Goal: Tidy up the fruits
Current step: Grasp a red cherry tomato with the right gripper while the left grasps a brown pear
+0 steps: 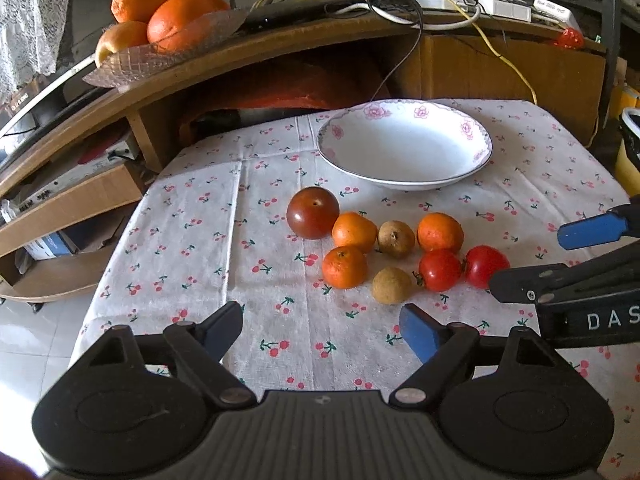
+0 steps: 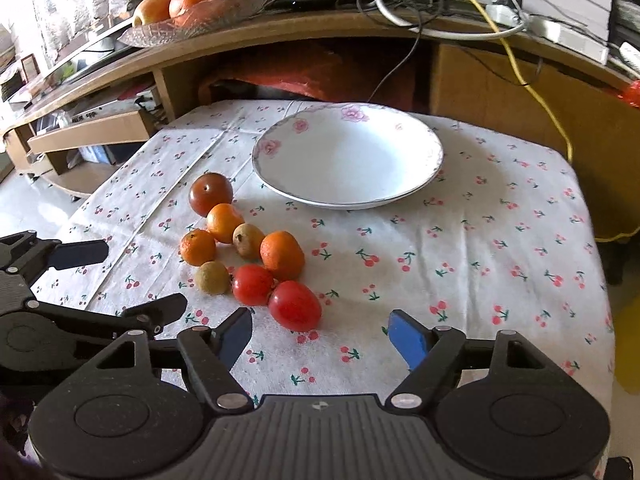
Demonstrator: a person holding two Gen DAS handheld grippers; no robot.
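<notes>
Eight small fruits (image 1: 384, 252), clustered mid-frame on cherry-print tablecloth (image 1: 200, 240): dark tomato, three tangerines, two brown fruits, two red tomatoes. White floral plate (image 1: 404, 144) just above, bare. Left gripper (image 1: 322, 330) and right gripper (image 2: 320, 330), lower frame, both spread wide, holding nothing.

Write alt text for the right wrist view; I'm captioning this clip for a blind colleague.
Eight small fruits lie clustered on a cherry-print tablecloth, just short of an empty white plate with pink flowers on its rim. The open right claw hovers at the cluster's near edge, nearest a red tomato; the left claw is at the left, also open.
</notes>
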